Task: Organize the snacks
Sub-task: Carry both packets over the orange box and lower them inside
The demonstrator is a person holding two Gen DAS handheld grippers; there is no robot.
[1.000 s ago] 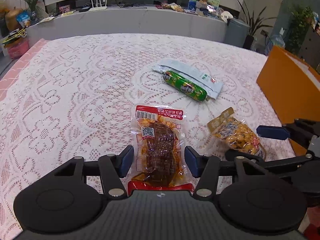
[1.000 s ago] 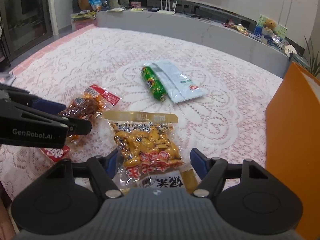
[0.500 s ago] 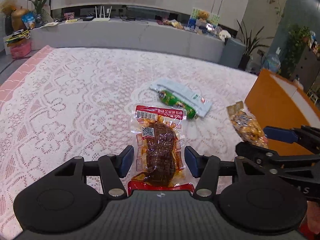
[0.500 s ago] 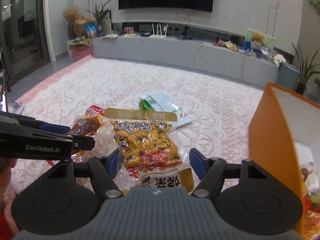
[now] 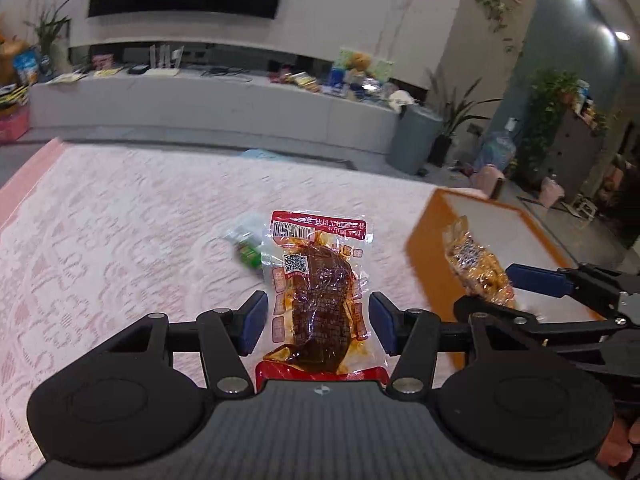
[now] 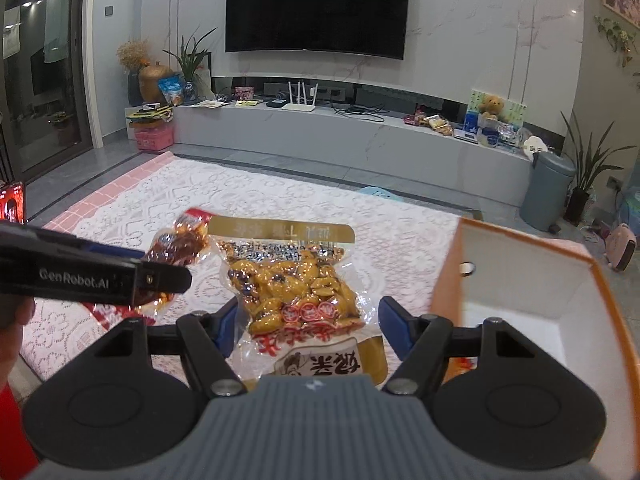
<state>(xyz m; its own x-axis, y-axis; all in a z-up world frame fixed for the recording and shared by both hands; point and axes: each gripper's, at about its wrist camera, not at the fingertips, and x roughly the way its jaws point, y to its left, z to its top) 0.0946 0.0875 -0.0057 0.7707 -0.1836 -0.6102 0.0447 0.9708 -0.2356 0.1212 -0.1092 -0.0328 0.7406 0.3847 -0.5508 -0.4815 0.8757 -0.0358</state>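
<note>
My left gripper (image 5: 318, 322) is shut on a clear packet of dark braised meat with a red top (image 5: 320, 280) and holds it up off the lace tablecloth (image 5: 120, 240). My right gripper (image 6: 308, 326) is shut on a packet of yellow beans with a gold band (image 6: 296, 280), also lifted. In the left wrist view the bean packet (image 5: 476, 264) hangs in front of the orange box (image 5: 436, 256). In the right wrist view the meat packet (image 6: 176, 248) sits behind the left gripper's finger. A green sausage snack (image 5: 248, 252) lies on the cloth, partly hidden.
The orange box with a white inside (image 6: 520, 288) stands open at the right of the table. A grey TV console (image 6: 360, 140) with clutter runs along the far wall, with a grey bin (image 6: 546, 192) and plants beside it.
Both grippers have risen from the table with their packets and tilted up. The bean packet has moved toward the orange box. The green sausage and white packet stay on the cloth.
</note>
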